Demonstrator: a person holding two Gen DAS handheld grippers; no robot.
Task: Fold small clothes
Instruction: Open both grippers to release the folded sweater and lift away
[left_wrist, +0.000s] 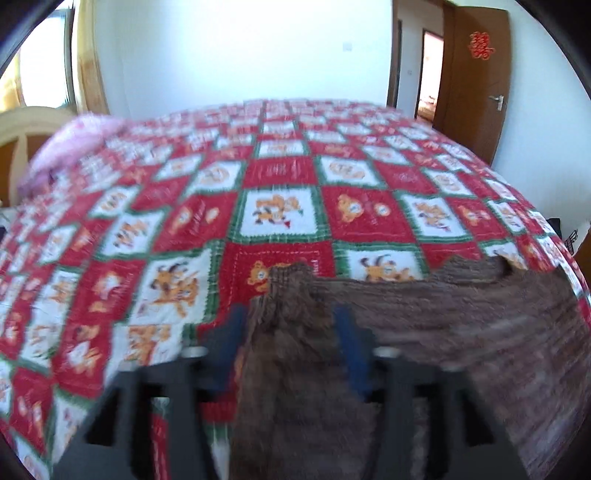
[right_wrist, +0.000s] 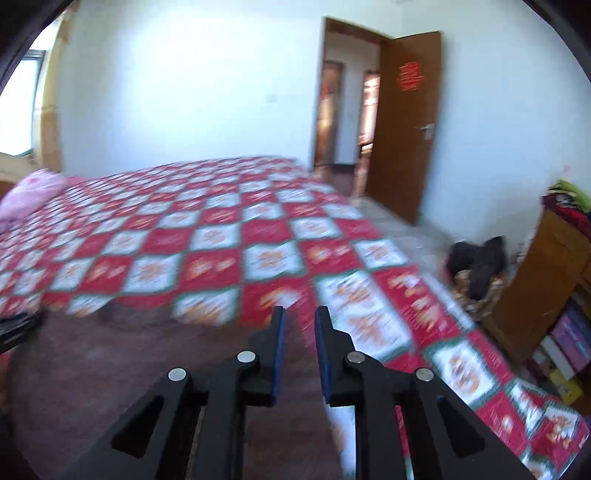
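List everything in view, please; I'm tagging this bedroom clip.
brown garment: one, brown, on the near part of the bed
bedspread: one, red, white and green checks, covering the bed
pillow: one, pink, far left of the bed
door: one, brown, open, red emblem on it
basket: one, dark clothes in it, on the floor right of the bed
cabinet: one, brown wood, far right
left gripper: black with blue pads, brown garment between its fingers
right gripper: black with blue pads, open, holding nothing
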